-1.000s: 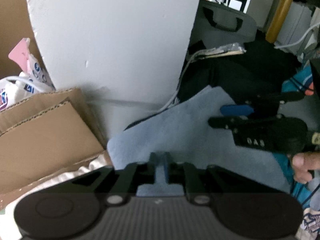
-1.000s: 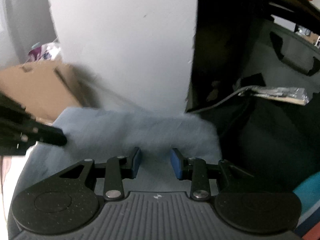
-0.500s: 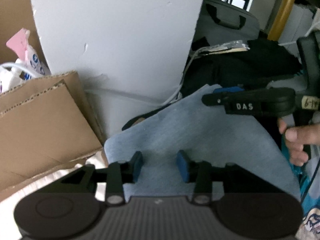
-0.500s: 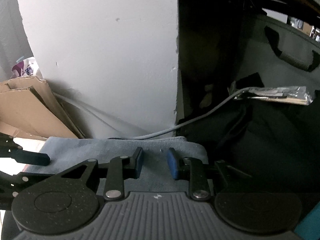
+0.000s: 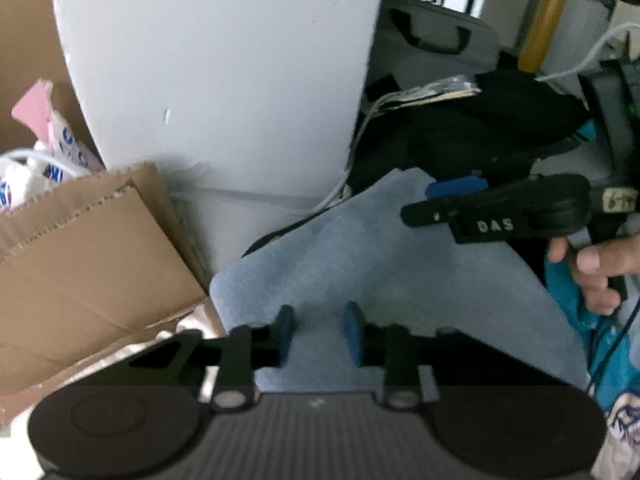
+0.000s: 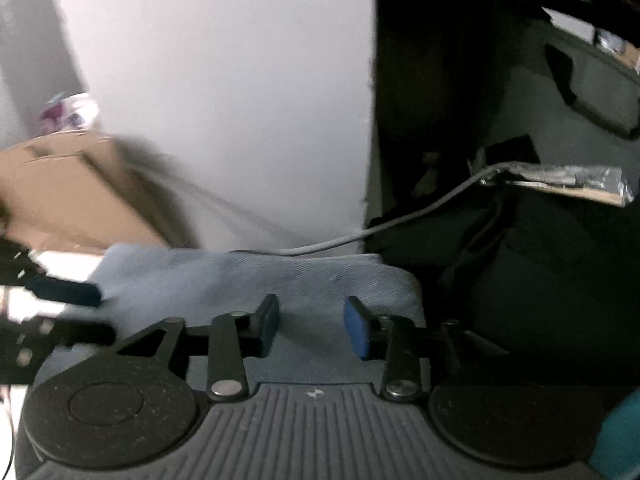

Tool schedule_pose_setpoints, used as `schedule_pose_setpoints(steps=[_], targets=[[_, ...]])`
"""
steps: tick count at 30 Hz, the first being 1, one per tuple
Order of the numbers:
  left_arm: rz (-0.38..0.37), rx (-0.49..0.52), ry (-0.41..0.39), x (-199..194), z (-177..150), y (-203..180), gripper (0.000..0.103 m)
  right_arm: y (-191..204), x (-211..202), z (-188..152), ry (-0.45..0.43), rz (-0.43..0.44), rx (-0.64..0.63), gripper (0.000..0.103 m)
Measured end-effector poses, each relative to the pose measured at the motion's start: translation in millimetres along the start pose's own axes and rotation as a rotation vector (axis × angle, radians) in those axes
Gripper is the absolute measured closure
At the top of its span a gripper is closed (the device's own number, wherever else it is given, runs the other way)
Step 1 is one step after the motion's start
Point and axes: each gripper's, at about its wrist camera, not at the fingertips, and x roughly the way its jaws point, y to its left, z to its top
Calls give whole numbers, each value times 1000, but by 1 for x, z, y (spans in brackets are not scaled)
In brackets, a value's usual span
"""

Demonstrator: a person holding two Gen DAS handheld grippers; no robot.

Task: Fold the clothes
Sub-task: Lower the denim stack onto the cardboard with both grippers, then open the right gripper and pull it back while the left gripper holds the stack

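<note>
A folded light-blue denim garment (image 5: 384, 276) lies low in the foreground of both wrist views, its far edge reaching the foot of a white pillar (image 5: 224, 80); what surface carries it cannot be told. The left gripper (image 5: 318, 334) hangs over the near part of the cloth, its blue-padded fingers (image 5: 353, 332) apart and closing, the fabric seen between them but not pinched. The right gripper (image 6: 311, 330) stands over the garment's far right corner, its fingers (image 6: 358, 332) spread and opening, the pads clear of the cloth. In the left wrist view a hand (image 5: 596, 268) holds the right gripper's black body at the right edge. A brown cardboard box (image 5: 92, 256) sits left of the garment against the pillar, with white printed plastic bags (image 5: 36, 172) behind it. A grey cable (image 6: 400, 224) runs from the pillar's base to a foil-wrapped bundle (image 6: 560, 180) resting on dark bags (image 6: 540, 272). A grey case with a black handle (image 5: 436, 36) and a yellow post (image 5: 544, 16) stand farther back; teal fabric (image 5: 580, 312) lies at the right.
</note>
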Motion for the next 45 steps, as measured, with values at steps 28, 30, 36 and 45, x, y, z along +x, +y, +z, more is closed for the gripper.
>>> schedule_pose_setpoints(steps=[28, 30, 36, 45], targets=[[-17, 39, 17, -12, -58, -14, 82, 57, -56, -93, -22, 46, 86, 52], [4, 40, 10, -15, -62, -19, 82, 60, -62, -104, -28, 39, 79, 52], [22, -3, 12, -23, -73, -26, 81, 59, -82, -131, -38, 25, 119, 49], [21, -33, 66, -40, -89, -35, 74, 64, -102, -170, -77, -16, 176, 48]])
